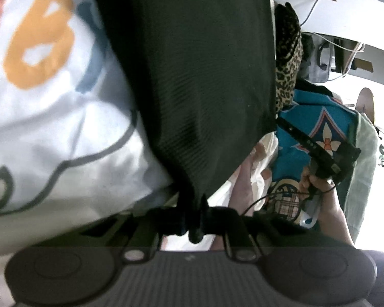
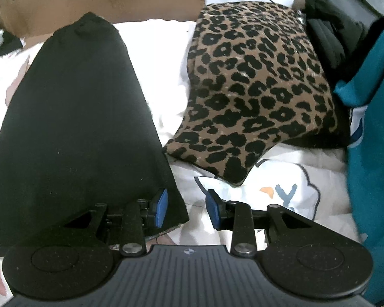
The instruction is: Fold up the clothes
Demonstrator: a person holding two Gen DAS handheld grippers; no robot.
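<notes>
The black garment [image 1: 187, 76] fills the middle of the left wrist view, rising from the bottom centre, where the left gripper [image 1: 192, 226] has its jaws pinched tight on a bunched edge of the cloth. In the right wrist view the same black garment [image 2: 71, 133] lies spread over the left half of the frame on a white printed sheet [image 2: 281, 186], with a leopard-print piece [image 2: 256, 84] to the upper right of it and teal cloth [image 2: 373, 153] along the right edge. The right gripper [image 2: 185, 208] sits at bottom centre with its jaws partly apart and nothing pressed between them; its left blue pad [image 2: 160, 206] lies over the garment's lower right corner, the other pad over bare sheet. The fabric looks thin, light and limp, with a fine ribbed weave, so it will likely sag and fold on itself wherever it is unsupported. It seems neither fragile nor slippery. The sensible places to take it are corners and hems; the lower right corner near the open pads looks like the natural second hold, which should keep the edge taut for a clean fold.
</notes>
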